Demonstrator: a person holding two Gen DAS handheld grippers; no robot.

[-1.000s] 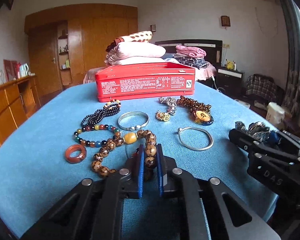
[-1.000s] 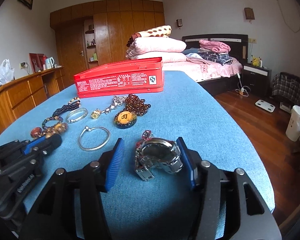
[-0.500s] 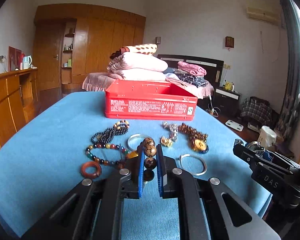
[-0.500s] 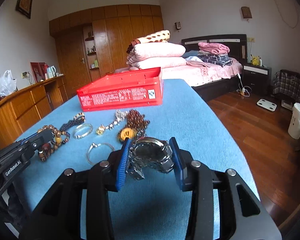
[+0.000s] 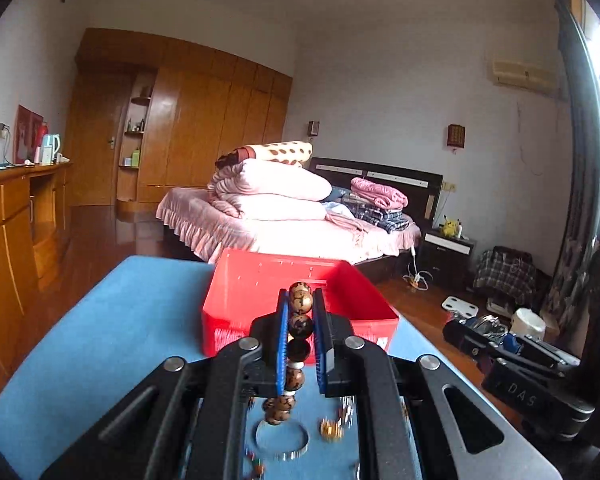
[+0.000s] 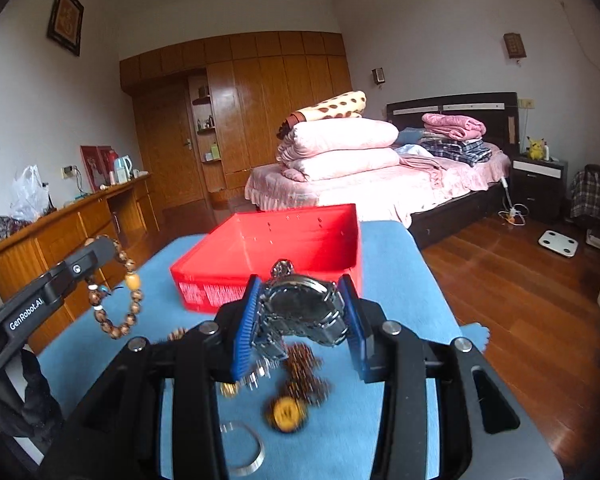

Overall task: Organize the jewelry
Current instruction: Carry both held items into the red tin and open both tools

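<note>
My left gripper is shut on a brown bead bracelet and holds it in the air in front of the open red tin box. The bracelet hangs down from the left gripper in the right wrist view. My right gripper is shut on a silver metal watch, lifted above the blue table near the red tin box. The right gripper shows at the right of the left wrist view.
On the blue tablecloth below lie a silver bangle, a yellow pendant with dark beads and a small gold piece. Another silver bangle lies under the left gripper. A bed and a wooden sideboard stand beyond.
Both grippers have risen from the table and moved toward the red box, the left carrying the bead bracelet and the right the watch. The right closed on the watch.
</note>
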